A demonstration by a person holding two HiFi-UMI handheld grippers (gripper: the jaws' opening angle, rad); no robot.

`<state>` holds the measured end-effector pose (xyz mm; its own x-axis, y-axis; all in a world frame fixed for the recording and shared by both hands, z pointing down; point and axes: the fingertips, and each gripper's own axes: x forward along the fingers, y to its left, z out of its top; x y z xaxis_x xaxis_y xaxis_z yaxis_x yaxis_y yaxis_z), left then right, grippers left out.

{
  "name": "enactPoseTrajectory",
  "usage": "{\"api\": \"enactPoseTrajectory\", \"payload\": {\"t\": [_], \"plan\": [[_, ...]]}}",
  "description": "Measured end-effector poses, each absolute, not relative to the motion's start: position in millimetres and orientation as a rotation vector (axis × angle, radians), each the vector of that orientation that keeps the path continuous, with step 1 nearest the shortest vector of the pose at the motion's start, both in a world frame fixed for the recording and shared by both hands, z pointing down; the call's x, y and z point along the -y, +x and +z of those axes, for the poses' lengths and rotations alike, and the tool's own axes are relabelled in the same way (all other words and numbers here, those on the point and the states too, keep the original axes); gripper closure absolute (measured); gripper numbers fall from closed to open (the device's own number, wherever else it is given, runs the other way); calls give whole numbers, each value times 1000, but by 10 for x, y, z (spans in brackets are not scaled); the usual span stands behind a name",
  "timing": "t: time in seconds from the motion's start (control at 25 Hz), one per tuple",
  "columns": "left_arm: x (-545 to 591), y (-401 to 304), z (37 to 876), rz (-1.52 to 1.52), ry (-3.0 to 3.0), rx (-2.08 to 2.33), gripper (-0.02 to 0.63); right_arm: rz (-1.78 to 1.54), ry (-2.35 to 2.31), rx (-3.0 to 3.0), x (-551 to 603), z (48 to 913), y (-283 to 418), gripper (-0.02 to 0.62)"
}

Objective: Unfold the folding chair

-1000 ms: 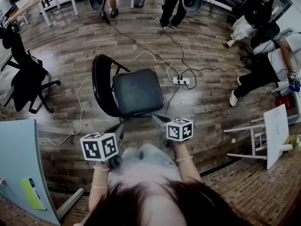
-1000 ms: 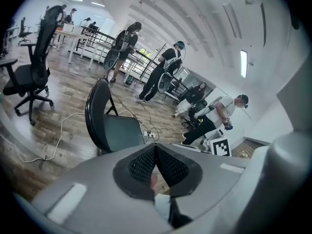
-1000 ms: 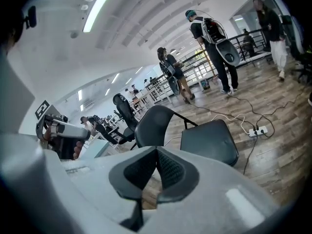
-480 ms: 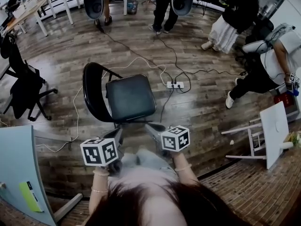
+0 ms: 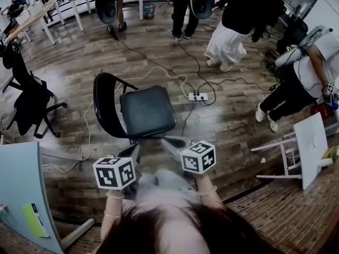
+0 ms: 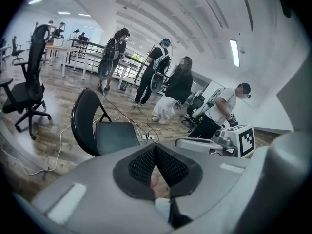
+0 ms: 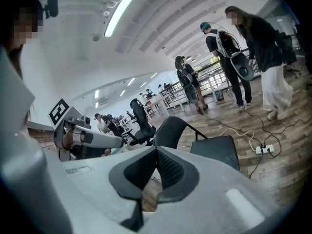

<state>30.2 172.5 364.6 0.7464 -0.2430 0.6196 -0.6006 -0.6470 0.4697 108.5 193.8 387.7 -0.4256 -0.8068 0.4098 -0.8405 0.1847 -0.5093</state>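
Already the folding chair [image 5: 127, 112] stands open on the floor [image 5: 238, 120] just ahead, backrest [image 5: 100, 107] to the left, with the left gripper [image 5: 134, 152] and the right gripper [image 5: 169, 142], both pressed together and empty, about equally near its seat [image 5: 148, 111]

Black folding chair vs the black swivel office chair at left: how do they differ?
Black folding chair: thin tube frame, flat padded seat, low curved back. Black swivel office chair: wheeled star base, taller back. Folding chair stands centre; office chair far left. Both black, upright, unoccupied.

An open-plan office or lab: desks [image 5: 30, 16], a wheeled office chair [image 5: 27, 97], a power strip [image 5: 197, 96] on plank flooring [image 5: 241, 128]
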Motion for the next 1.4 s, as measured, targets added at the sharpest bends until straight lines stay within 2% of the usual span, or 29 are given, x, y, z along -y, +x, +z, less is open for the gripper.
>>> {"api": "enactPoseTrajectory", "payload": {"t": [0.88, 1.4], "plan": [[-1618, 372, 3124, 582, 2389, 665, 606, 869, 1731, 2489, -1814, 3138, 1049, 598], [-1550, 433, 3082, 559, 2389, 661, 606, 871, 1728, 2491, -1772, 3114, 1117, 600]]}}
